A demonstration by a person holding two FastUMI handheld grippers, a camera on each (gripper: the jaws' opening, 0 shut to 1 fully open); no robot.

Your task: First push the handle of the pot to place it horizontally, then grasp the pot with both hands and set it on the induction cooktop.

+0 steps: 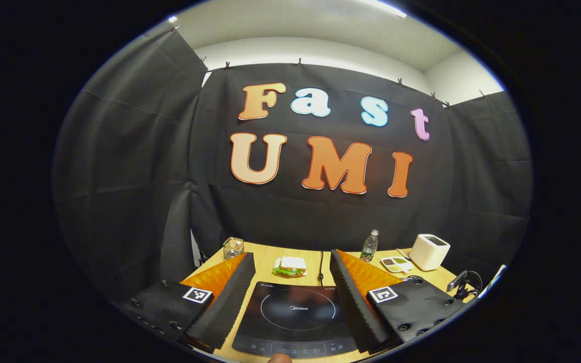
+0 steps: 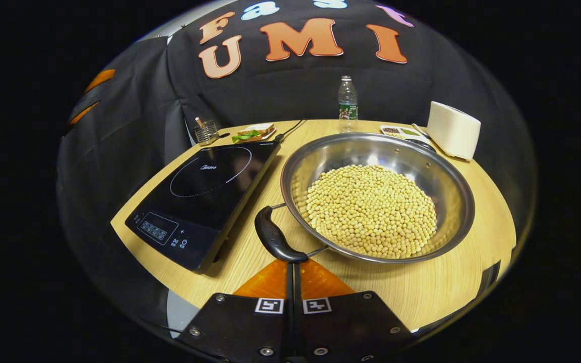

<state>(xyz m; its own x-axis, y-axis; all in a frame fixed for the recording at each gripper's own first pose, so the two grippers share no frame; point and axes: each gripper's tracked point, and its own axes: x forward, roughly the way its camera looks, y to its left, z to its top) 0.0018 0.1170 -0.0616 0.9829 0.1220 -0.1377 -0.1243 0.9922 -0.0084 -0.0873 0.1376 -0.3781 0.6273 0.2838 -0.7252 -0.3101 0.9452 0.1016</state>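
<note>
right claw (image 2: 290, 267) touching pot handle (image 2: 273, 237)

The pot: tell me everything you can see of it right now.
The pot is a wide, shallow pan of shiny metal, upright on the wooden table just right of the induction cooktop. A layer of pale beans covers its bottom. Its black handle on wire brackets faces the right gripper, whose closed jaws meet it.

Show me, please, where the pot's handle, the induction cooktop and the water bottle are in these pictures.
pot's handle (image 2: 273, 237): right gripper view, middle of the grip.
induction cooktop (image 2: 205, 189): right gripper view, glass top.
water bottle (image 2: 347, 103): right gripper view, body above the label.
</note>
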